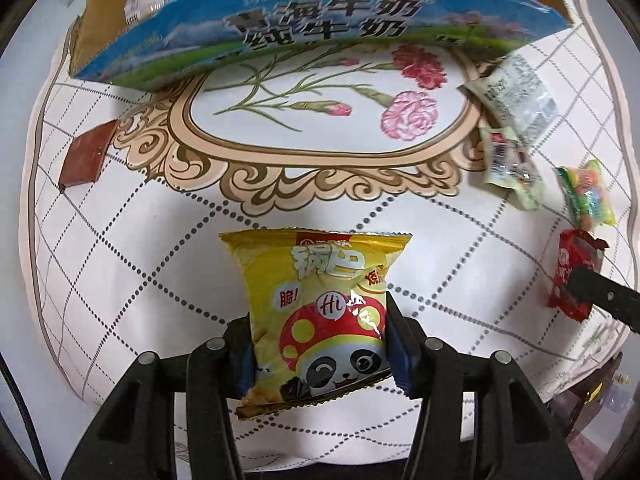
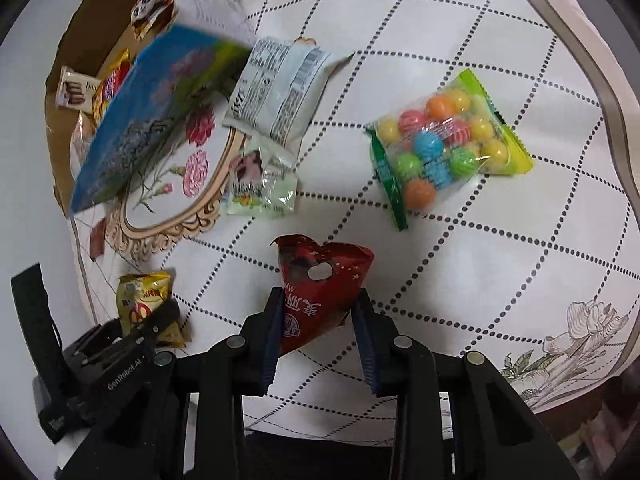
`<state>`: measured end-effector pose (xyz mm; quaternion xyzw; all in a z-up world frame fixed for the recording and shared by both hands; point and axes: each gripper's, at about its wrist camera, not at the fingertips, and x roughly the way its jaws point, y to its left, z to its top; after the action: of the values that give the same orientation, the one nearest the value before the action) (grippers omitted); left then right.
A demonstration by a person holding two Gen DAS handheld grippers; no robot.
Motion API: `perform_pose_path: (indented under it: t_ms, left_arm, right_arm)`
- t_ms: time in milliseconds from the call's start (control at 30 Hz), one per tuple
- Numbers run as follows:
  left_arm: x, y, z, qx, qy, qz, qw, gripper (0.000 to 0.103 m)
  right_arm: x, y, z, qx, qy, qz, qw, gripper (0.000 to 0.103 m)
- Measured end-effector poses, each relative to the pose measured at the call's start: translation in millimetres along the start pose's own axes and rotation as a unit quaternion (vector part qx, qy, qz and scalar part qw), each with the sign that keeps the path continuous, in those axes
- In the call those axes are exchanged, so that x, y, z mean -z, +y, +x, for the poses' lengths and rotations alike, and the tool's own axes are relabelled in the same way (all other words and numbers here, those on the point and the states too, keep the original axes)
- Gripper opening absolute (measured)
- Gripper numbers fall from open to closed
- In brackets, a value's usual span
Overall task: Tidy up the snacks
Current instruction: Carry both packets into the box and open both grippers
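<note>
My left gripper [image 1: 320,336] is shut on a yellow snack bag [image 1: 316,300] printed with a panda and a red mushroom, held above the tablecloth. That bag [image 2: 144,300] and the left gripper [image 2: 156,320] also show at the lower left of the right wrist view. My right gripper [image 2: 316,320] is shut on a red snack packet [image 2: 320,280], which appears at the right edge of the left wrist view as the red packet [image 1: 572,272]. A cardboard box with a blue milk-print flap [image 1: 320,28] holding several snacks stands at the far side; the box [image 2: 132,120] fills the upper left of the right wrist view.
On the white quilted cloth [image 2: 480,280] lie a bag of coloured gum balls [image 2: 440,148], a white snack bag [image 2: 280,88] and a pale green packet [image 2: 260,184]. A brown square packet [image 1: 86,156] lies at the left. The table edge runs along the right.
</note>
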<state>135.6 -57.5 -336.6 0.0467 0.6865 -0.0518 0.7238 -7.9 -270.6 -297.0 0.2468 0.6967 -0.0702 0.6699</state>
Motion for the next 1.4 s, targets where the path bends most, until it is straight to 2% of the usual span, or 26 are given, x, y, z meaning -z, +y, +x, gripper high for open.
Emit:
perform_pose_path:
  t_ms: [100,333,400,467,500,533,567,700,833,933,1067,1167,1267,1400]
  left_arm:
    - [-12,-1,11,-0.016,-0.002,0.004,0.9999,0.056]
    - [-5,-7,26,-0.029,-0.011,0.003,0.9995,0.058]
    - [-19,-16,26,-0.029,-0.012,0.001,0.9995,0.058]
    - [-20,-13,21,-0.028,-0.02,0.0,0.9994,0.056]
    - [-21,-14,17,-0.027,-0.024,0.001,0.9993,0.054]
    - [-36,-15,7,-0.027,-0.028,0.001,0.9993,0.052]
    - [-44,-16,1,-0.025,-0.031,0.001,0.9992,0.051]
    - [-45,-11,-17,-0.014,-0.042,-0.003,0.999,0.049]
    - [-48,-4,-47,0.011,-0.055,-0.014,0.9983,0.049]
    - [-59,-3,-88,0.032,-0.087,-0.014,0.9956,0.049]
    - [-95,5,-147,0.06,-0.137,-0.013,0.9887,0.049]
    - [-139,13,-174,0.064,-0.165,-0.011,0.9841,0.049]
    - [-188,26,-186,0.049,-0.185,-0.01,0.9815,0.049]
    - [-254,46,-177,0.031,-0.177,-0.015,0.9837,0.049]
  right_arm:
    - [-4,-2,10,0.002,0.011,0.011,1.0,0.062]
    - [-16,-5,19,0.001,-0.01,0.041,0.999,0.063]
    - [-21,-3,17,0.004,-0.02,0.041,0.999,0.063]
    - [-25,2,17,0.008,-0.036,0.032,0.999,0.057]
    - [-26,4,19,0.01,-0.037,0.027,0.999,0.04]
    - [-26,7,20,0.013,-0.039,0.022,0.999,0.038]
    - [-26,10,21,0.014,-0.042,0.014,0.999,0.038]
    - [-23,19,17,0.018,-0.051,-0.01,0.998,0.036]
    - [-21,30,3,-0.005,-0.058,-0.023,0.998,0.035]
    - [-26,50,-23,-0.03,-0.077,-0.043,0.996,0.035]
    - [-48,84,-59,-0.061,-0.105,-0.069,0.99,0.035]
    - [-79,115,-79,-0.071,-0.122,-0.088,0.986,0.035]
    - [-119,144,-88,-0.054,-0.144,-0.105,0.983,0.035]
    - [-175,176,-87,-0.029,-0.155,-0.11,0.981,0.035]
